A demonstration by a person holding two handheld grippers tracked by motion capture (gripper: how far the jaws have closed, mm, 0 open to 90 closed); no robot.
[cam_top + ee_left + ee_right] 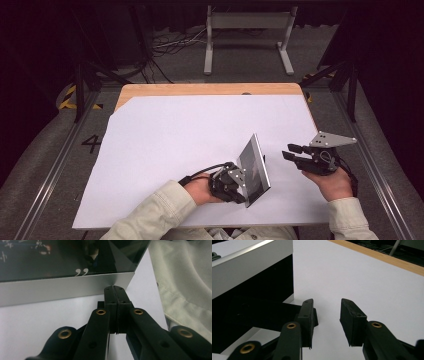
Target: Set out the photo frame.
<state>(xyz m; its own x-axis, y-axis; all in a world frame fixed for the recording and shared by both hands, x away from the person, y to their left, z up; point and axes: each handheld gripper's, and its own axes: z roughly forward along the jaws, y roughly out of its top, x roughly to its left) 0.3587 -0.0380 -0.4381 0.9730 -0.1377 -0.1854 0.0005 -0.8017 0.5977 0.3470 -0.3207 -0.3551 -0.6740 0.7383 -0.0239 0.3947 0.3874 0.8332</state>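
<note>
On white table sheet (165, 140), left gripper (115, 290) closed, empty, nudging silver-edged black glossy panel (254, 167); white quote mark legible (81, 271); right gripper (327, 315) at 3 o'clock, half-open, empty.

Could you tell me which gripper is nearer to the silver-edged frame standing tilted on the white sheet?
The left. The left gripper is right at the frame, jaws shut at its lower edge. The right gripper hangs off to the frame's right, jaws open, apart from it.

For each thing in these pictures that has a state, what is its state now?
Picture frame: standing tilted on the white sheet, glass front dark, stand at the back folded out.
Left gripper: shut, jaw tips at the frame's silver edge; a hold on it is unclear.
Right gripper: open, nothing between the jaws, beside the frame.
</note>
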